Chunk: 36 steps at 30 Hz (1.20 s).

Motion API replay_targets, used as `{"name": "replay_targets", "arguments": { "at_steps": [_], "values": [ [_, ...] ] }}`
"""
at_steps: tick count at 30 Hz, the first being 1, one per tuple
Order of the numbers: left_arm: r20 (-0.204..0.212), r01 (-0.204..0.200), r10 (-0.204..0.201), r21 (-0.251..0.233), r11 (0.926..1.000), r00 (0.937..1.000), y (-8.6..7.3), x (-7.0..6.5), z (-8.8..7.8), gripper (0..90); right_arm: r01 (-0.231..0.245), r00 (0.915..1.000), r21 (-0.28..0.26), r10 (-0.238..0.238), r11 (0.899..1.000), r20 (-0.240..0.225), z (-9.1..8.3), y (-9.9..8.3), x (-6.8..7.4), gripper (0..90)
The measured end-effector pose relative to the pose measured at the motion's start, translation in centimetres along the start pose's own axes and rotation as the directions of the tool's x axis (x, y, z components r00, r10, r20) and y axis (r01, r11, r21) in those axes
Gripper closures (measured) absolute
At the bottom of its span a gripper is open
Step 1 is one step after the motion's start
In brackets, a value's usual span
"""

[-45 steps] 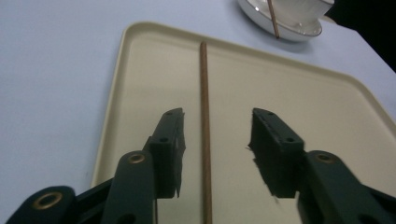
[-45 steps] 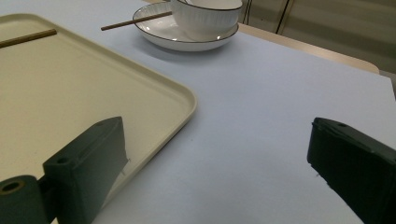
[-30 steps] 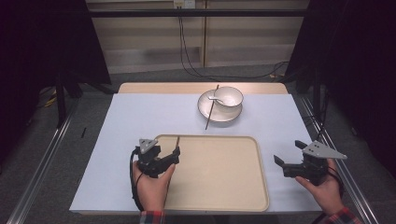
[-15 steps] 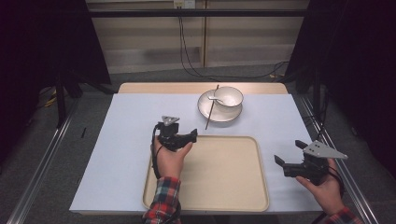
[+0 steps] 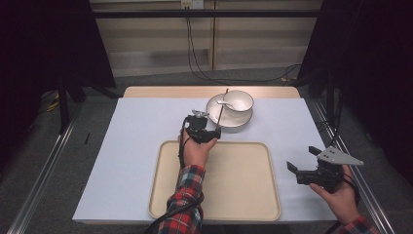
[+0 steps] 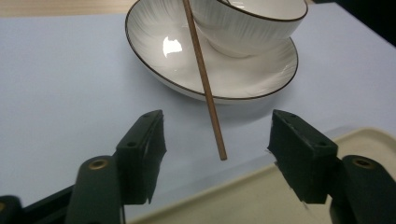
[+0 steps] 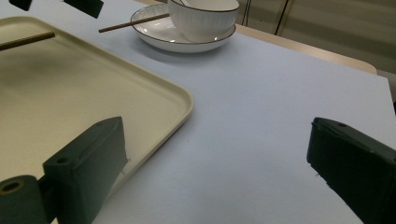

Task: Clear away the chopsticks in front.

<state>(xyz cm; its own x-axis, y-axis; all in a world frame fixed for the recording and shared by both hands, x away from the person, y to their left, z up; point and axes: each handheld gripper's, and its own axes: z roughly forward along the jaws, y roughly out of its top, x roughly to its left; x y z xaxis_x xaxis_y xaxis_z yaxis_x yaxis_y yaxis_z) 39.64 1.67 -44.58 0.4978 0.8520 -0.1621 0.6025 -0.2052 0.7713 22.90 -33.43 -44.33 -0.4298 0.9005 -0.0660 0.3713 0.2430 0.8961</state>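
Note:
A white bowl [image 5: 236, 101] with a spoon in it stands on a white plate [image 5: 217, 118] at the back of the table. A wooden chopstick [image 5: 221, 109] leans across the plate's rim, its near end off the plate. My left gripper [image 5: 210, 132] is open just in front of the plate. In the left gripper view, the chopstick [image 6: 205, 88] tip hangs between the jaws without touching them. My right gripper [image 5: 302, 159] is open and empty above the table, right of the cream tray [image 5: 243, 195]. A second chopstick [image 7: 25, 40] lies on the tray [image 7: 70, 84].
A pale blue mat [image 5: 126, 146] covers the table. The tray takes up the front middle. Bare mat [image 7: 261, 107] lies between the tray and the table's right edge. Dark floor and metal rails flank the table.
My left gripper has travelled forward and right, from the tray's near left corner to the front of the plate. The right gripper has stayed put.

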Motion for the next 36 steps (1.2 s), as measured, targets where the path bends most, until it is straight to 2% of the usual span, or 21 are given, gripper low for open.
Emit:
{"name": "replay_targets", "arguments": {
  "at_steps": [5,7,8,10,14,17,20,21,23,27,29,31,32,33,36],
  "values": [
    [-0.005,-0.007,0.008,0.027,0.9996,1.0,0.2,0.1,1.4,50.8,0.004,1.0,0.004,-0.004,1.0,-0.004,0.0,0.0,0.0,4.3],
    [-0.006,0.003,-0.003,0.029,0.9996,1.0,0.4,0.2,1.8,53.4,-0.005,1.0,0.006,0.005,1.0,0.001,0.0,0.0,0.0,4.3],
    [-0.011,-0.005,0.006,0.035,0.9994,0.9999,0.4,0.2,1.9,54.3,-0.004,1.0,0.008,0.004,1.0,-0.002,0.0,0.0,-0.1,4.3],
    [0.005,0.012,-0.012,0.039,0.9992,0.9999,0.5,0.3,2.3,56.6,-0.002,1.0,0.005,0.002,1.0,-0.001,0.0,-0.1,-0.2,4.3],
    [0.011,0.016,-0.016,0.055,0.9984,0.9998,0.6,0.2,2.8,63.1,-0.004,1.0,0.005,0.004,1.0,0.001,0.1,-0.1,-0.2,4.3],
    [0.007,0.027,-0.028,0.063,0.9977,0.9996,0.6,-0.1,3.1,72.7,-0.009,1.0,0.003,0.009,1.0,0.001,0.1,0.0,-0.2,4.3],
    [0.005,0.035,-0.035,0.064,0.9973,0.9994,0.6,-0.2,3.4,76.9,-0.007,1.0,0.004,0.007,1.0,-0.001,0.1,0.0,-0.2,4.3],
    [0.011,0.025,-0.026,0.073,0.997,0.9996,0.6,-0.1,3.4,79.2,-0.012,0.9999,0.006,0.012,1.0,-0.002,0.0,0.0,-0.2,4.3],
    [0.005,0.04,-0.041,0.068,0.9969,0.9992,0.6,-0.2,3.5,82.9,-0.006,1.0,0.007,0.006,1.0,-0.002,0.1,-0.1,-0.2,4.3],
    [-0.012,0.07,-0.07,0.072,0.9949,0.9975,0.5,0.0,3.0,85.3,-0.007,1.0,0.007,0.007,1.0,-0.002,0.1,-0.1,-0.2,4.3],
    [-0.018,0.1,-0.099,0.07,0.9926,0.995,0.2,0.4,2.6,86.2,-0.014,0.9999,0.008,0.014,1.0,-0.002,0.0,0.0,-0.2,4.4],
    [-0.014,0.106,-0.105,0.068,0.9921,0.9944,-0.1,0.8,2.1,86.2,-0.005,1.0,0.006,0.005,1.0,-0.005,0.1,-0.1,-0.2,4.3],
    [-0.01,0.13,-0.13,0.057,0.9899,0.9915,-0.2,0.9,1.7,86.2,-0.007,1.0,0.006,0.007,1.0,0.002,0.1,-0.1,-0.2,4.3],
    [-0.009,0.123,-0.123,0.058,0.9907,0.9923,-0.3,1.0,1.4,86.3,-0.007,1.0,0.006,0.007,1.0,0.004,0.1,-0.1,-0.2,4.3],
    [-0.011,0.144,-0.143,0.045,0.9886,0.9896,-0.7,1.1,0.2,86.3,-0.003,1.0,0.008,0.003,1.0,-0.004,0.1,0.0,-0.1,4.4]
  ]
}}
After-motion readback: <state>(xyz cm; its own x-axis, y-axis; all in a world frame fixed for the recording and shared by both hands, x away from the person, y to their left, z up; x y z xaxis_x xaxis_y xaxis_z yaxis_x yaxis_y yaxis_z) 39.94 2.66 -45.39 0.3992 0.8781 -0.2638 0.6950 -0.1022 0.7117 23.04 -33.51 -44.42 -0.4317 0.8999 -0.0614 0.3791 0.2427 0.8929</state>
